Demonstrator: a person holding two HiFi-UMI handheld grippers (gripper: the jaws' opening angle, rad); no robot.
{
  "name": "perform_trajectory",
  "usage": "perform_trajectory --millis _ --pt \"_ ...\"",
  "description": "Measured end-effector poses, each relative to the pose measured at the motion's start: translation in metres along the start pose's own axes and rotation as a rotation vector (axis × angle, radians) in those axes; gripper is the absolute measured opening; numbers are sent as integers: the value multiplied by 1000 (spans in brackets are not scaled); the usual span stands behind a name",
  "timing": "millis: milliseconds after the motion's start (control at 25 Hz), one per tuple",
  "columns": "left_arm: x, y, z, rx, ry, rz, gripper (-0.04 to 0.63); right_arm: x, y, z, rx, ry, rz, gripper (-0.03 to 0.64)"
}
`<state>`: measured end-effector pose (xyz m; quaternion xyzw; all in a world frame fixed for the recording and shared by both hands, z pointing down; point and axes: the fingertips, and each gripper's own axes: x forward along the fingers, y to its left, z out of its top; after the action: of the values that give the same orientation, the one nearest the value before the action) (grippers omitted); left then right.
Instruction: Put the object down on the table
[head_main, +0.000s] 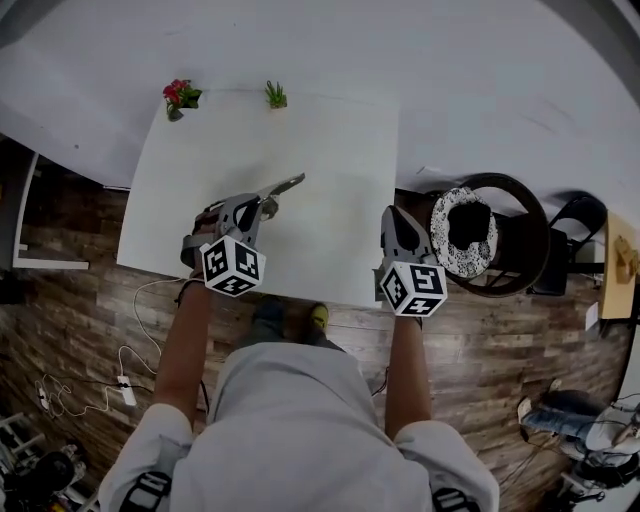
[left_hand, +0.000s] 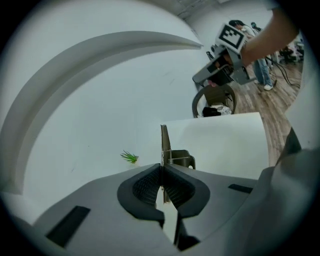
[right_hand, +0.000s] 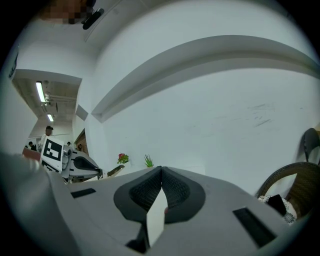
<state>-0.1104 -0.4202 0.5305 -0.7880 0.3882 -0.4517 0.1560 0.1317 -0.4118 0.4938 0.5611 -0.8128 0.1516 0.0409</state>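
Left gripper view: your left gripper (left_hand: 162, 184) clamped on metal tool (left_hand: 164, 142), long axis sticking out at 12 o'clock over white table (left_hand: 225, 142). Head view: tool points 2 o'clock; right gripper (head_main: 393, 222) jaws together, empty, at 3 o'clock.

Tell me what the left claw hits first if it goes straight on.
Likely the white table, touched first by the metal tool in the left claw; nothing else shows in that line, depth unclear.
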Motion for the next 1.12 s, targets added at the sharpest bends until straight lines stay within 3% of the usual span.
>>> perform_trajectory --millis 440,840,1120 --pt "48 -27 -36 177 125 -110 23 11 10 -8 -3 37 2 8" --pt "79 -47 -53 224 185 -196 23 8 7 -17 6 70 -36 9" --pt "99 -53 -61 325 215 -218 23 7 -2 -27 20 89 -72 8"
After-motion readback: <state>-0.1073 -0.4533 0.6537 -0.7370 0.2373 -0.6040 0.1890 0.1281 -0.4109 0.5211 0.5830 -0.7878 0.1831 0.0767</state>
